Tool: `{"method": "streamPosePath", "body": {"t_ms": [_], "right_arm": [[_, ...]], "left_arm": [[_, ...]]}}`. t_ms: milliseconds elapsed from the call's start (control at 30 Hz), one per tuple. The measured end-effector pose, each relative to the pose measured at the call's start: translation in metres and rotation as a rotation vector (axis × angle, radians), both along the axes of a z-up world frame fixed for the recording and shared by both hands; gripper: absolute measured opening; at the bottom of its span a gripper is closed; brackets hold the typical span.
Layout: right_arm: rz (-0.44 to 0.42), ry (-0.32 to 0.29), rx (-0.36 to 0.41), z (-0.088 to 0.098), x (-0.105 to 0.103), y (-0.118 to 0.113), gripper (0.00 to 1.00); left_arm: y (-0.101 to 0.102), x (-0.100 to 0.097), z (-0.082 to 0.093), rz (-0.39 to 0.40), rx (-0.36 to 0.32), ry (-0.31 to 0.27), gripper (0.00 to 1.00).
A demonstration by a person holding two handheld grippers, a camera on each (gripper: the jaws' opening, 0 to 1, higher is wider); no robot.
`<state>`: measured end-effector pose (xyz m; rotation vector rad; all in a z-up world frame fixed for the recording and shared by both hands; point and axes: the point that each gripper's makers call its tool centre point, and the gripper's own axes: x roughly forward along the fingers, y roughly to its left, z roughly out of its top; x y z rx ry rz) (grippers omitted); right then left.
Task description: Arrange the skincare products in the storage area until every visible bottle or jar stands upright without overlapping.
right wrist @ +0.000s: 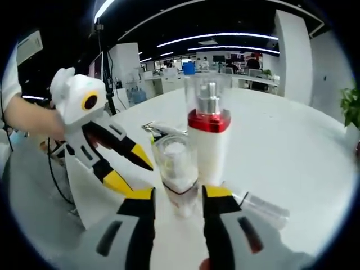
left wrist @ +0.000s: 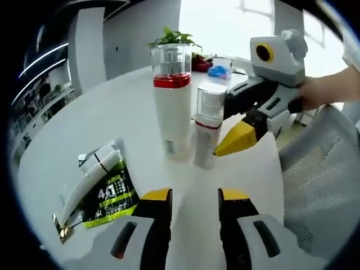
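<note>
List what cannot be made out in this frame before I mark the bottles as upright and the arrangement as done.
- Tall bottle, right gripper view: its base is hidden behind the short bottle.
- Short bottle, right gripper view: its foot is covered by the right gripper fingers; contact cannot be told.
- Green packet, left gripper view: print too small and blurred to read.
- Clear tube, right gripper view: blurred near the rim; contents unclear.

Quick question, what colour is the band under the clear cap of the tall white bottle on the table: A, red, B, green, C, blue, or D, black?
A: in the left gripper view the tall white bottle stands upright on the table with a red band just below its clear cap.
</note>
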<state>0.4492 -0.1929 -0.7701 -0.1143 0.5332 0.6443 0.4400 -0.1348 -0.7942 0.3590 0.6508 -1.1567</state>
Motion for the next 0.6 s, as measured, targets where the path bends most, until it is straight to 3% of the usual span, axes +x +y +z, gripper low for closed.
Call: {"method": "streamPosePath", "body": {"t_ms": [167,267,400,533,600], "right_arm": [[0.002,0.002,-0.007,0.003,-0.007,0.001,0.38],[0.008,0.005,-0.013,0.004,-0.011,0.002,0.41],[0.01,0.003,-0.016,0.007,-0.014,0.002,0.44],[0.011,0.0,-0.019,0.012,-0.018,0.003,0.49],[0.012,-0.003,-0.016,0.015,-0.021,0.004,0.5]], "left_arm": [[0.008,0.0,-0.001,0.032,0.02,0.017,0.42],[0.009,0.004,0.01,0.077,-0.052,0.008,0.44],[0.018,0.0,0.012,0.096,-0.05,0.024,0.45],[0.022,-0.01,0.016,0.139,-0.093,0.08,0.52],[0.026,-0.014,0.016,0.147,-0.091,0.082,0.56]]}}
